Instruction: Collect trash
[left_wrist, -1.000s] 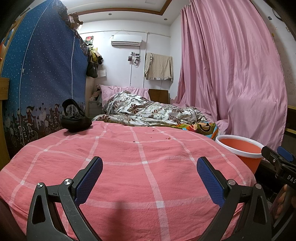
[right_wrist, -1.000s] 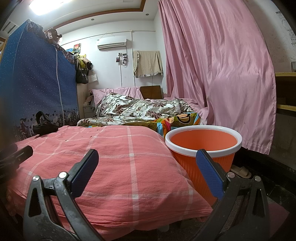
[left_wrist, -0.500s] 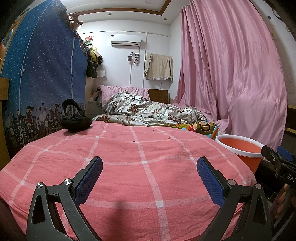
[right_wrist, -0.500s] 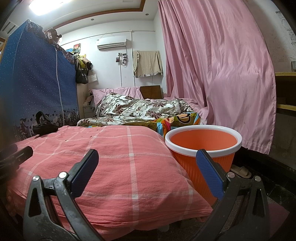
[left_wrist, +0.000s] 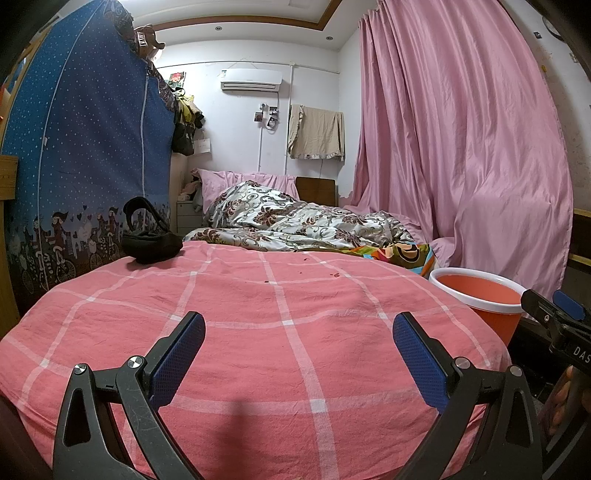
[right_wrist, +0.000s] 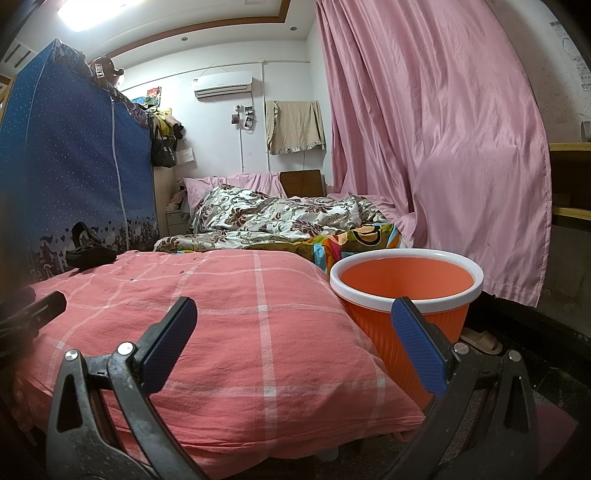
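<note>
Small dark red scraps (left_wrist: 335, 275) lie scattered on the pink checked quilt (left_wrist: 236, 295), well beyond my fingertips. An orange bin with a white rim (right_wrist: 406, 273) stands on the floor at the bed's right corner; it also shows in the left wrist view as the bin (left_wrist: 480, 291). My left gripper (left_wrist: 298, 321) hovers open over the near end of the quilt with nothing between its blue pads. My right gripper (right_wrist: 293, 306) is open and empty too, low at the bed's corner, its right finger in front of the bin. A few scraps (right_wrist: 181, 272) show faintly in the right wrist view.
A black bag (left_wrist: 151, 243) rests on the quilt's far left by a blue fabric wardrobe (left_wrist: 81, 155). A floral duvet (left_wrist: 295, 221) is heaped behind. Pink curtains (right_wrist: 443, 147) hang on the right. A slipper (right_wrist: 480, 339) lies on the floor beside the bin.
</note>
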